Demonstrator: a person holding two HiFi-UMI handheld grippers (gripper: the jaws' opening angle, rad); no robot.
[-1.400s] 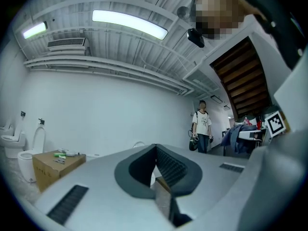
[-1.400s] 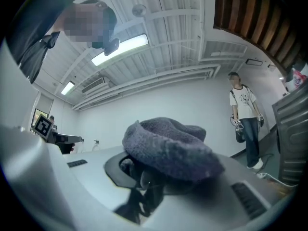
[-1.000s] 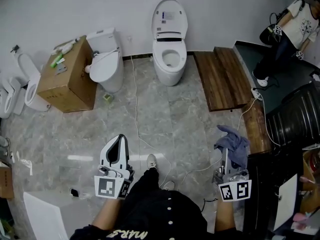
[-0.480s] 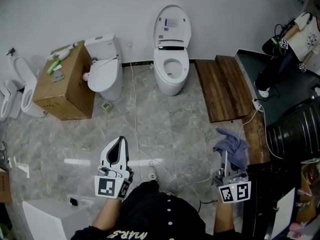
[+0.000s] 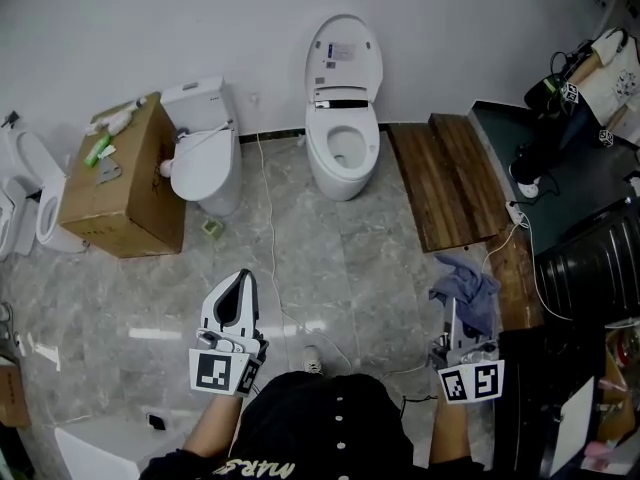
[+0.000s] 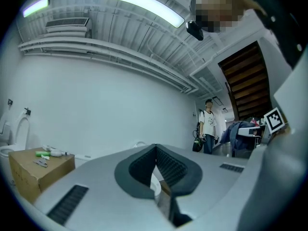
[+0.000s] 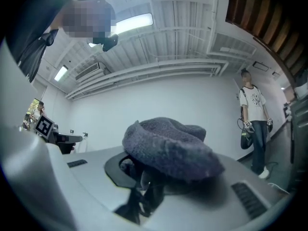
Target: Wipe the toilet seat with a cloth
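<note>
The right gripper point(image 5: 453, 311) clamps the bunched cloth point(image 5: 466, 285), the left gripper point(image 5: 241, 280) is closed empty, and the toilet seat point(image 5: 343, 148) lies far ahead, so a floor cable point(image 5: 266, 208) could trip the approach.

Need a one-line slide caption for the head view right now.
Right tool clamps a grey-blue cloth, left tool shut empty, facing the open-lidded toilet.

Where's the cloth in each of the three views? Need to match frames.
Head view: the cloth is lower right, hanging from the right gripper above the floor.
Left gripper view: far right at mid-height, a small blue-grey bundle, likely the same cloth.
Right gripper view: centre, cloth draped over the jaws, which are closed on it.
Shared landmark: the standing person in a white T-shirt.
</note>
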